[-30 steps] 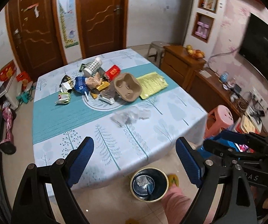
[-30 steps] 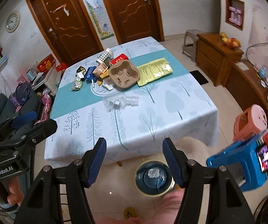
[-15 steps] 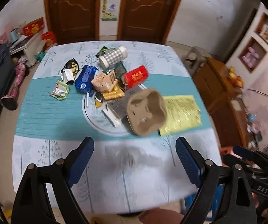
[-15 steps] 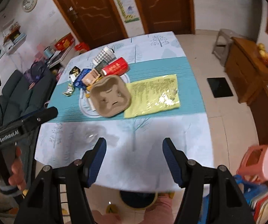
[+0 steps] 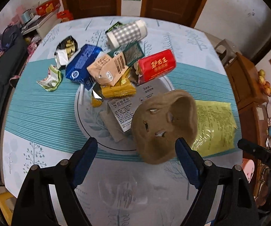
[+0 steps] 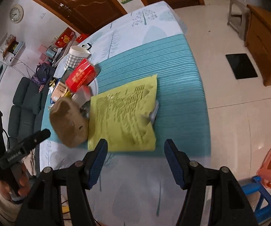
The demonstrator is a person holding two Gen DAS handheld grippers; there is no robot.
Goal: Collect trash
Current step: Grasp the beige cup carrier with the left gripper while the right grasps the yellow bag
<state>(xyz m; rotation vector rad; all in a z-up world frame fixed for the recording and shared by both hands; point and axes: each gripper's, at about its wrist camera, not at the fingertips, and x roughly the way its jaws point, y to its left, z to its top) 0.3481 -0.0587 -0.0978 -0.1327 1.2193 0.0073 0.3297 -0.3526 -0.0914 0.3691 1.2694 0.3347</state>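
Both wrist cameras look steeply down along their own blue fingers at the table [image 5: 41,113] from above its near edge — the left over the middle, the right nearer the right edge. Both views show the brown pulp tray [image 5: 163,126] and the yellow bag [image 6: 124,114].

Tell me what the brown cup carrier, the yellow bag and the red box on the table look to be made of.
Brown cup carrier: moulded paper pulp, it seems; matte, fibrous tan surface with rounded pressed hollows.
Yellow bag: thin plastic film, probably; glossy, with wrinkles catching bright highlights over the dark print.
Red box: likely printed cardboard; flat faces, crisp edges and a slight sheen, though a soft plastic-wrapped pack can't be ruled out.
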